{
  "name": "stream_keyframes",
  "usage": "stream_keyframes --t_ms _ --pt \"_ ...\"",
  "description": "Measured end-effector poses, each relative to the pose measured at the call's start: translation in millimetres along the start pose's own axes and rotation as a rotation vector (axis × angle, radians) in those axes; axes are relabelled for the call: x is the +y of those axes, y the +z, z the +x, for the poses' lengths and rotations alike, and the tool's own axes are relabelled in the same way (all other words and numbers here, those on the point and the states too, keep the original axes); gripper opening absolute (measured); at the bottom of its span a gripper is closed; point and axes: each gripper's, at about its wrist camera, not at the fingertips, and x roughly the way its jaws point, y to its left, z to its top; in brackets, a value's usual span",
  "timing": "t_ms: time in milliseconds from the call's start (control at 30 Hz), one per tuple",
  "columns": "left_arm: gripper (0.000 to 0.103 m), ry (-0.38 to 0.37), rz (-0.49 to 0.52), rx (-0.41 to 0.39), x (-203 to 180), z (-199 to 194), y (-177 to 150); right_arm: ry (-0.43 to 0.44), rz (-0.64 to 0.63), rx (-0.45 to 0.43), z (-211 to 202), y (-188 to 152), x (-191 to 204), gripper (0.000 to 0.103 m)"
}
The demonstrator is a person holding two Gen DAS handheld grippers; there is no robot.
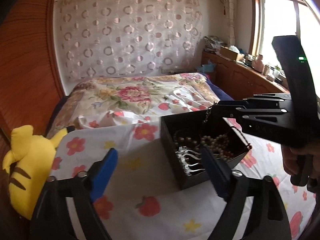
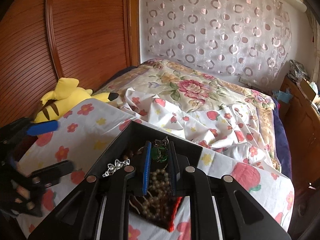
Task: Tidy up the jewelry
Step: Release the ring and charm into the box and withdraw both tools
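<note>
- Plush (image 1: 26,166), yellow, lay far left against the wooden headboard, off the covered surface.
- Left gripper (image 1: 160,172) hovered over the floral cloth (image 1: 128,210) just beside the box's near wall; jaws stood wide, nothing between them, pads touching nothing.
- Box (image 1: 180,172), black and open-topped, sat on the cloth right of centre, holding a tangle: pearl strand (image 1: 214,142), dark beads, a silver piece.
- Right gripper (image 1: 217,103) reached over the box from the right; jaws narrow, pinching a chain (image 1: 207,116) that hung down into the box.
- Step in hand, by my reading: one necklace at the box, either being lifted out or lowered in. I could not tell which.
- Next move likely called for a slow, straight pull or drop, since the chain hung beside the pearls and might snag.
- Left view alone showed the chain dangling, and the hand on the right handle.
- Right view alone showed a green pendant (image 2: 159,154) between the pads (image 2: 146,170), with the pearls below, plus the left gripper's spread fingers from the side.
</note>
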Motion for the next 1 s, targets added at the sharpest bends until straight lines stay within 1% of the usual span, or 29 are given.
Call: stream_keyframes --t_ms 100,167,200,267,367,433,567,633,667,767,800,933,1000 --pt "0.093 0.012 -0.022 -0.007 13.0 -7.3 -5.9 -0.016 0.0 0.007 8.0 3.5 2.6 0.019" --pt "0.095 0.016 -0.032 -0.014 18.5 -11.8 -9.1 -0.02 0.013 0.005 9.4 4.6 2.9 0.019" --pt "0.095 0.015 -0.037 -0.019 21.3 -14.4 -11.4 -0.02 0.018 0.005 9.5 4.7 3.3 0.026" --pt "0.095 0.015 -0.042 -0.023 25.4 -18.5 -15.1 -0.021 0.019 0.003 9.3 5.3 3.9 0.034" --pt "0.095 0.008 -0.052 -0.028 25.9 -24.0 -19.9 -0.036 0.015 0.003 5.7 3.7 6.2 0.034" --pt "0.095 0.008 -0.046 -0.033 23.7 -29.8 -23.9 -0.046 0.015 -0.01 -2.9 -1.5 8.6 0.036" --pt "0.095 0.031 -0.028 -0.044 15.6 -41.8 -33.8 -0.058 0.033 -0.045 -25.0 -16.8 9.9 0.047" --pt "0.095 0.068 -0.01 -0.063 7.9 -49.7 -40.2 -0.057 0.038 -0.064 -37.2 -25.8 11.5 0.054" --pt "0.095 0.07 -0.006 -0.07 4.6 -53.5 -43.5 -0.064 0.036 -0.071 -43.3 -31.4 13.5 0.059" --pt "0.095 0.056 -0.017 -0.078 -4.0 -63.7 -52.5 -0.067 0.03 -0.092 -59.1 -46.8 19.3 0.068" --pt "0.095 0.05 -0.019 -0.08 -7.5 -66.9 -55.6 -0.069 0.033 -0.099 -63.4 -51.5 20.9 0.073" --pt "0.095 0.028 -0.031 -0.082 -20.2 -78.3 -65.0 -0.061 0.069 -0.14 -88.5 -75.5 23.7 0.087" --pt "0.095 0.023 -0.026 -0.089 -27.4 -85.9 -70.2 -0.059 0.086 -0.163 -100.9 -85.0 25.8 0.097"
